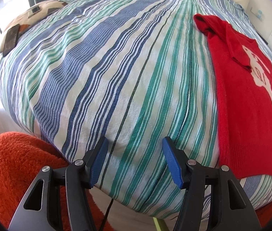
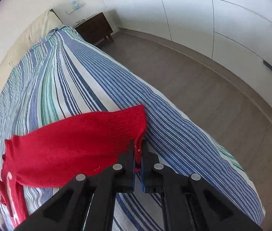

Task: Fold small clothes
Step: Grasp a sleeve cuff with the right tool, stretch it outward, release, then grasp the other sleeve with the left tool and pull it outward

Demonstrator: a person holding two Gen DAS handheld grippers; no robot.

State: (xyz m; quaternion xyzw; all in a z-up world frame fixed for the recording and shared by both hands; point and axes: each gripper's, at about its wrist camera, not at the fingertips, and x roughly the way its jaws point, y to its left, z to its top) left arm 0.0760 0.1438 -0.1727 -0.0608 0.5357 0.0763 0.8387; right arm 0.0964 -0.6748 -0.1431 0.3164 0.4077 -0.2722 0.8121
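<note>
1. The left gripper (image 1: 135, 150), black with blue ribbed pads, hangs at the bottom centre of the left wrist view with its jaws spread apart and nothing between them but the bedcover below.
2. The striped blue, green and white woven bedcover (image 1: 97, 77) fills most of that view, running from the lower edge up to the top.
3. The small red knitted sweater with a white motif (image 1: 247, 100) lies flat on the bedcover along the right side of the left wrist view, well apart from the left gripper; one sleeve is bunched at the upper right.
4. A fuzzy orange fabric (image 1: 16, 169) shows at the lower left, beside the left finger.
5. A patterned beige cushion (image 1: 30, 17) sits at the upper left with two dark flat phones (image 1: 10, 39) lying on it.
6. In the right wrist view, the right gripper (image 2: 138, 154) stands at the lower centre, its jaws pressed together and pinching an edge of the red sweater (image 2: 74, 146).
7. From that pinch the sweater spreads to the lower left of the frame, its near part raised above the bedcover (image 2: 174, 130).
8. A dark wooden nightstand (image 2: 95, 28) stands at the upper centre, beside the bed, on a grey-brown floor (image 2: 203, 80).
</note>
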